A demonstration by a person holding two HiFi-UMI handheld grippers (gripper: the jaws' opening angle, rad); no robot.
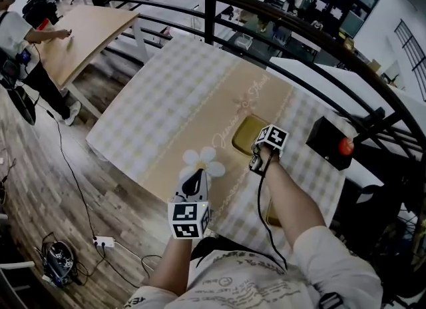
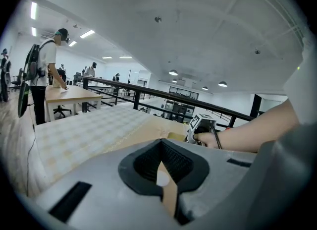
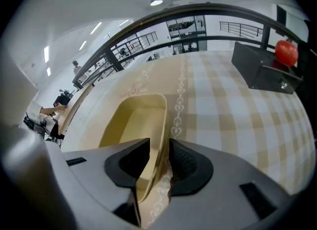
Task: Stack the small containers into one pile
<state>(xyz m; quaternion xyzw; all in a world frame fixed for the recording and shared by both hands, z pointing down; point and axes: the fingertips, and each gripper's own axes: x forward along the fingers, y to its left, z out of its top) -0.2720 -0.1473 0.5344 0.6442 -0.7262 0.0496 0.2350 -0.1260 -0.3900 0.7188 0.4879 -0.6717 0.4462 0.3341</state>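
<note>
on the worktop [image 1: 166, 94], our right tongs [image 3: 159, 144] straddled one wall of the yellow container [image 3: 133, 120], not yet clenched; a skewed squeeze could tip it. our left tongs [image 2: 159, 143], clenched, hovered at the white flower dish [image 1: 212, 158].

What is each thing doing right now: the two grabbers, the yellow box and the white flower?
yellow container: upright, empty, on the table.
right gripper: open, jaws astride the yellow container's wall.
left gripper: jaws together at the tips.
white flower-shaped thing: at the left gripper's tip; whether gripped, unclear.
</note>
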